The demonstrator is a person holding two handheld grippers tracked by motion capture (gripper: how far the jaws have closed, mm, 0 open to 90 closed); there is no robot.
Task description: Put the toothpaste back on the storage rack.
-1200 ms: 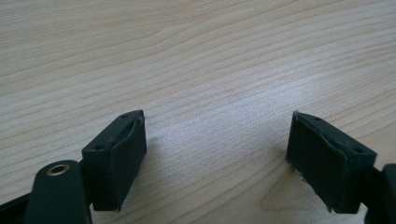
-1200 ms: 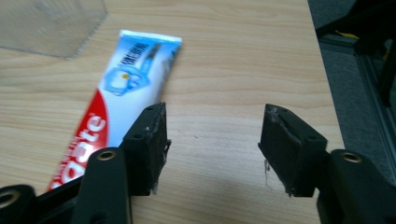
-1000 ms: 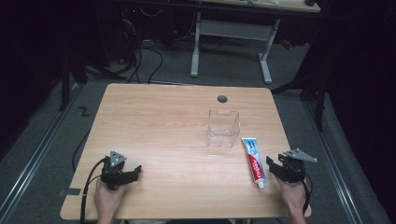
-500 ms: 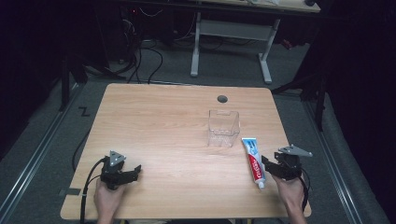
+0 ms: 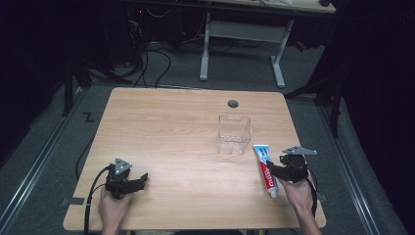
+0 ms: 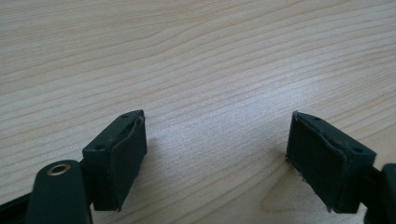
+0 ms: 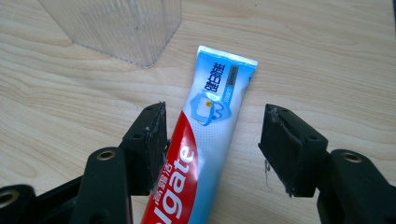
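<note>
Right gripper (image 7: 212, 147) has crept forward over the toothpaste tube (image 7: 205, 135), which lies flat on the table (image 5: 171, 127) between its spread fingers, off-centre against one, so closing could skew it; left gripper (image 6: 215, 154) spread, idle.

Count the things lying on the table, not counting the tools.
2: a clear box right of centre, and a toothpaste tube just near-right of it, lying between the open right tool's jaws.
</note>
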